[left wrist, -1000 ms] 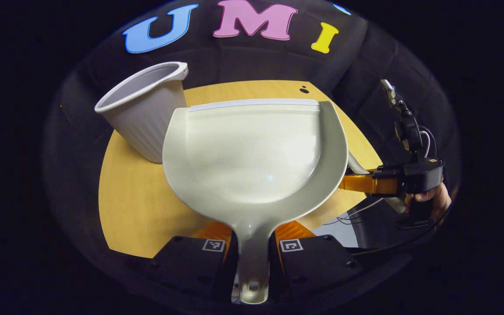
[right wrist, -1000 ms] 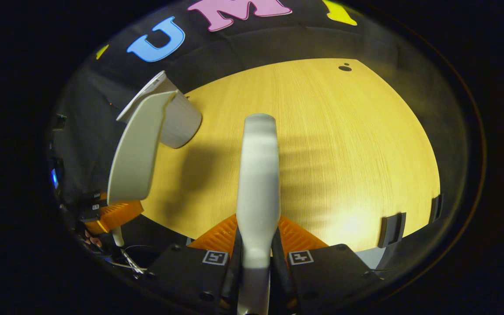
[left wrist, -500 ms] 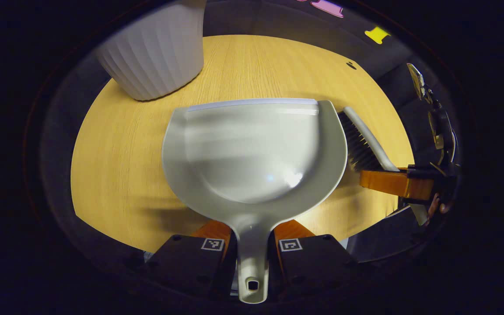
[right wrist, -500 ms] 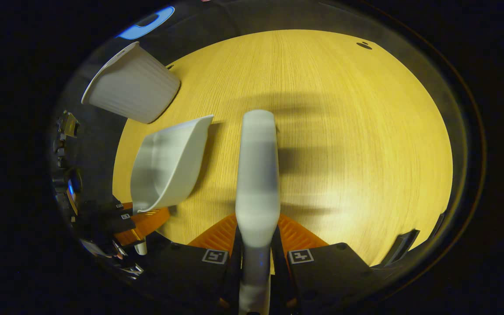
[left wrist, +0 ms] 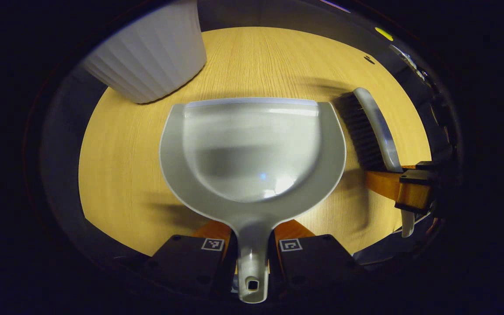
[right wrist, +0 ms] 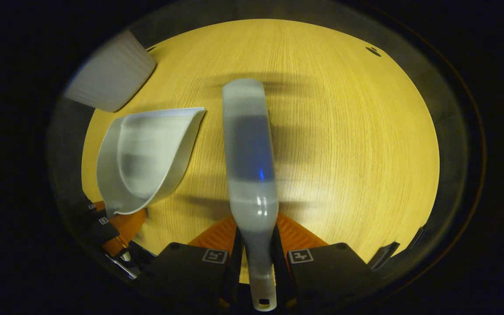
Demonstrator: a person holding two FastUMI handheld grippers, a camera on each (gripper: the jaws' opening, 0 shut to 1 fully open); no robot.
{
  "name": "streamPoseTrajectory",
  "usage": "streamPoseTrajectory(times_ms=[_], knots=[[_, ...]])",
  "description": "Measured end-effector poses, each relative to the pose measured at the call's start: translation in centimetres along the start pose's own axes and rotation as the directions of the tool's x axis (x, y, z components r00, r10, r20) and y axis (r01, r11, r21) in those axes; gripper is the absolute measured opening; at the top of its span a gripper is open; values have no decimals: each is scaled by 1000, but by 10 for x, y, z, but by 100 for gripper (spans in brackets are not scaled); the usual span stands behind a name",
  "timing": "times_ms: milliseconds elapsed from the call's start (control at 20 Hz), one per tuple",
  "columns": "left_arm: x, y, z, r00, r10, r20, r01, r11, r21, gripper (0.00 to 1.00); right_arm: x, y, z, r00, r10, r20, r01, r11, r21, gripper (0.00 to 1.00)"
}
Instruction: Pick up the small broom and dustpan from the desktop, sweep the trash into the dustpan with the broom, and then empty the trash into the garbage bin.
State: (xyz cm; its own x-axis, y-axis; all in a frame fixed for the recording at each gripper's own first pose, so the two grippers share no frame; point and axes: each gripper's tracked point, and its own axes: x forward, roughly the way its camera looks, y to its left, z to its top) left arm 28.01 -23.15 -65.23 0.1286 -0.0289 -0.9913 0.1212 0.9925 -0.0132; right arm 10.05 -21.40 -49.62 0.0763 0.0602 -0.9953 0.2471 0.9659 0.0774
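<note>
My left gripper [left wrist: 252,238] is shut on the handle of the pale grey dustpan [left wrist: 252,148], whose scoop looks bare and lies low over the wooden desktop [left wrist: 120,148]. My right gripper [right wrist: 255,245] is shut on the handle of the small broom [right wrist: 248,153], seen from its grey back. In the left gripper view the broom [left wrist: 372,127] shows dark bristles just right of the dustpan, with the right gripper [left wrist: 403,188] behind it. The right gripper view has the dustpan [right wrist: 147,153] at the left, held by the left gripper [right wrist: 120,225]. The white ribbed garbage bin [left wrist: 151,57] stands at the far left.
The bin [right wrist: 112,76] sits near the desktop's far left edge. A small dark hole [right wrist: 373,51] marks the far right of the desktop [right wrist: 348,131]. I see no trash on the wood.
Both tools have come down from beside the bin toward the desktop. The dustpan now lies low and level, and the broom has swung in close on its right.
</note>
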Motion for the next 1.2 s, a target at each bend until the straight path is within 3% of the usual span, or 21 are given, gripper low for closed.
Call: streamPoseTrajectory(times_ms=[250,300,350,400,450,500,650,700,750,800,950,1000,1050,1150,1200], knots=[[3,1,3,1000,-26,0,26,1000,-12,31,-3,-3,0,1000,-19,5,19,1000,-24,36],[3,-2,2,998,-56,-10,56,998,-19,31,-3,0,-1,1000,-12,11,12,1000,-22,46],[5,-8,-4,996,-85,-17,85,996,-25,32,-5,1,0,1000,-8,20,9,1000,-20,28],[2,-10,-8,995,-98,-19,97,995,-19,50,-9,3,0,999,1,33,0,1000,-17,50],[-3,-8,-11,996,-85,-18,85,996,-9,68,-13,6,1,999,8,48,-7,1000,-16,38],[-9,-7,-13,998,-67,-4,67,998,1,86,-17,6,4,997,12,74,-11,1000,-18,65],[-28,-4,-12,998,-58,38,56,998,39,86,-44,-1,10,989,8,147,-4,1000,-31,84],[-38,0,-13,997,-51,53,48,997,55,86,-60,1,13,984,17,178,-13,1000,-22,100],[-49,6,-15,997,-33,69,29,998,63,86,-77,3,16,976,32,216,-32,999,-6,92],[-62,11,-17,994,-31,105,24,997,67,86,-92,5,19,965,52,257,-56,998,10,92],[-110,12,-25,972,-77,221,68,996,50,86,-151,9,23,902,80,424,-110,993,45,92],[-127,12,-28,962,-89,257,80,996,48,86,-173,11,22,867,83,491,-127,990,58,100],[-147,12,-28,943,-99,318,88,995,48,86,-196,11,21,829,77,555,-138,988,69,100],[-191,10,-21,875,-114,471,91,993,71,86,-245,6,18,735,6,678,-106,989,106,100],[-215,8,-18,828,-127,546,90,991,94,86,-273,-2,15,678,-45,733,-63,991,119,89]])
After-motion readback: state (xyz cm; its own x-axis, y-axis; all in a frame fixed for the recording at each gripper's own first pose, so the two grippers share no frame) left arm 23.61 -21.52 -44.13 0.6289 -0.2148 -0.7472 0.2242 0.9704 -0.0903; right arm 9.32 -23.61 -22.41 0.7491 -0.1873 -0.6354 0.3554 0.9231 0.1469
